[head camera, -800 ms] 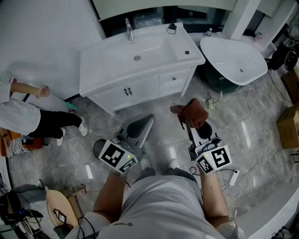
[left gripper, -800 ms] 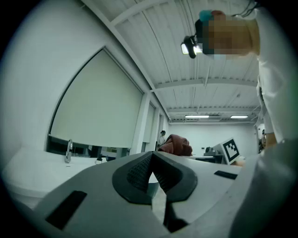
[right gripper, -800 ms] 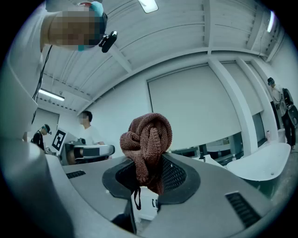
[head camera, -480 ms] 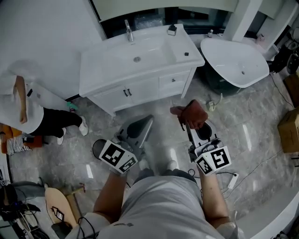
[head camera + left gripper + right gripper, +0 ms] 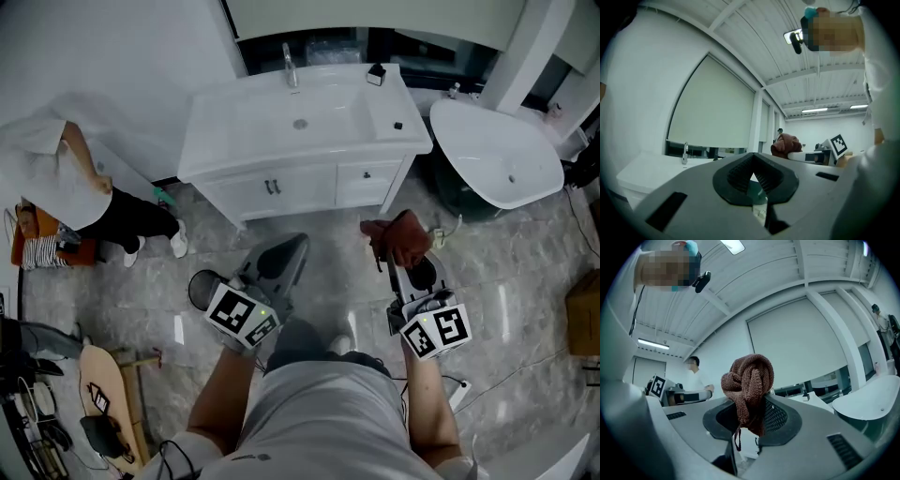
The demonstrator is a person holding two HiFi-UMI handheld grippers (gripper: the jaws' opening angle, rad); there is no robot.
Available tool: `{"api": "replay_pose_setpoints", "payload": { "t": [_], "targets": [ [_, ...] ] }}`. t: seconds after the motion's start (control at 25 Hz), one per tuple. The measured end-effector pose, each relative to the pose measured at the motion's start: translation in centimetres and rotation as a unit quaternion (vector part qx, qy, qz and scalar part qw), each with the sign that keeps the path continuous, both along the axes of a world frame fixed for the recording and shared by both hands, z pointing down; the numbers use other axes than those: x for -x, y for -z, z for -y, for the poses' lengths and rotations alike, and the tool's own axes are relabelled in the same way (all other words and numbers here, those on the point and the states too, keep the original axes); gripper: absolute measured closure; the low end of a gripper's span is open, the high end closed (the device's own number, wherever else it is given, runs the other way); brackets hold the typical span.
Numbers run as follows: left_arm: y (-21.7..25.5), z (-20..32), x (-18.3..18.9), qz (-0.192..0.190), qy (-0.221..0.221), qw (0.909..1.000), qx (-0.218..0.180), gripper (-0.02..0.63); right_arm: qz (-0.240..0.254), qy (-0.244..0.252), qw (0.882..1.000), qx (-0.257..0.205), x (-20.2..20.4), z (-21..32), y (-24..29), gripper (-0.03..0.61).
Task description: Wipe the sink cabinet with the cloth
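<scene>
White sink cabinet (image 5: 281, 183) stands ahead; right gripper (image 5: 751, 423) clamps bunched brown cloth (image 5: 749, 380).

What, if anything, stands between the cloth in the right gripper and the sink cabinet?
Nothing visible does: only bare floor lies between the cloth, held in the right gripper, and the sink cabinet front.

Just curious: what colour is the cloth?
Reddish brown; the cloth shows best in the right gripper view.
</scene>
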State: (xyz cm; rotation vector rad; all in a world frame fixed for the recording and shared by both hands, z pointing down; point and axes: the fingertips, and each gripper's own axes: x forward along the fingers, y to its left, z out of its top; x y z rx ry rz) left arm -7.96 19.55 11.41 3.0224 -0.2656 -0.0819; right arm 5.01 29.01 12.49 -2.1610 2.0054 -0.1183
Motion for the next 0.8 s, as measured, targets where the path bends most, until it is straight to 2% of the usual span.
{"api": "replay_pose_setpoints", "payload": {
  "t": [0.16, 0.4, 0.8],
  "targets": [
    [-0.6, 0.7, 0.4, 0.000, 0.022, 0.9997, 0.008, 0.604, 0.008, 0.011, 1.000, 0.012, -0.4, 0.8, -1.2, 0.472],
    [-1.6, 2.9, -0.1, 0.004, 0.029, 0.9995, 0.013, 0.604, 0.012, 0.016, 1.000, 0.020, -1.7, 3.6, -2.0, 0.472],
    [-3.5, 11.1, -3.6, 0.015, 0.028, 0.9989, 0.033, 0.604, 0.026, 0.014, 0.998, 0.049, -5.3, 11.8, -3.9, 0.472]
  ]
}}
